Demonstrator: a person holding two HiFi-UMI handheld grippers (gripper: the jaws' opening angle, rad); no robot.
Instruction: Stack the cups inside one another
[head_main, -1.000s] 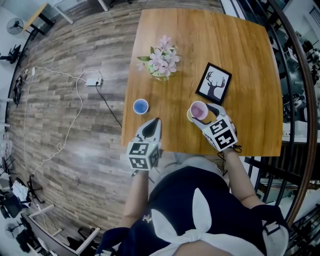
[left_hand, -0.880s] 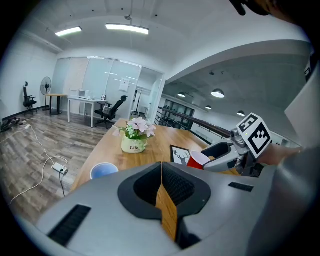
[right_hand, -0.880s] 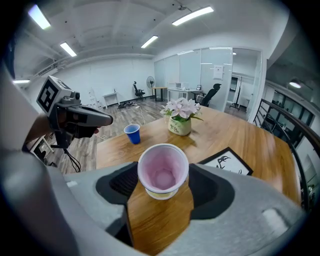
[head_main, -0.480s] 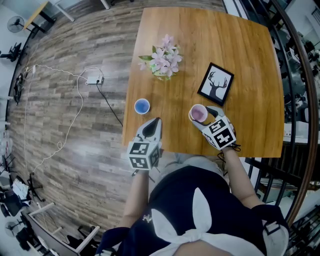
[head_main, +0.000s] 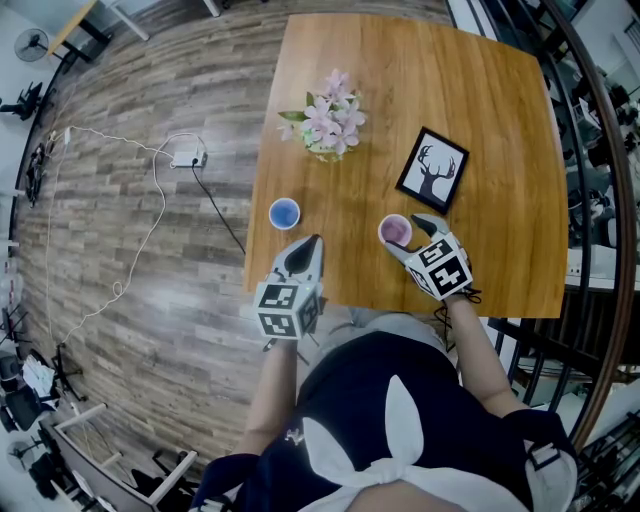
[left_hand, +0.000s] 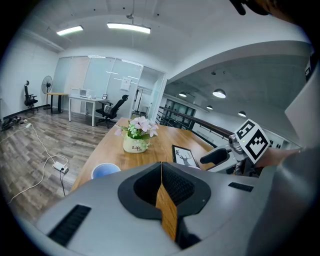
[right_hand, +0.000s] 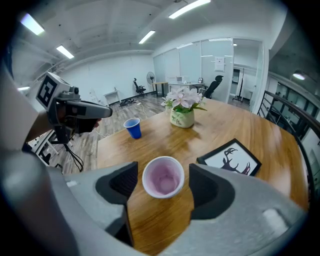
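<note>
A pink cup stands upright on the wooden table near its front edge. My right gripper is open around it; in the right gripper view the pink cup sits between the jaws of the right gripper with a narrow gap on each side. A blue cup stands upright to the left, also seen as the blue cup and the blue cup. My left gripper is shut and empty, just short of the blue cup, at the table's edge.
A small pot of pink flowers and a framed deer picture stand behind the cups. A power strip with a white cable lies on the floor to the left. A dark railing runs past the table's right side.
The pink cup has come down and looks smaller in the head view. A yellowish rim seen beside it a second ago no longer shows. The left gripper has stayed put.
</note>
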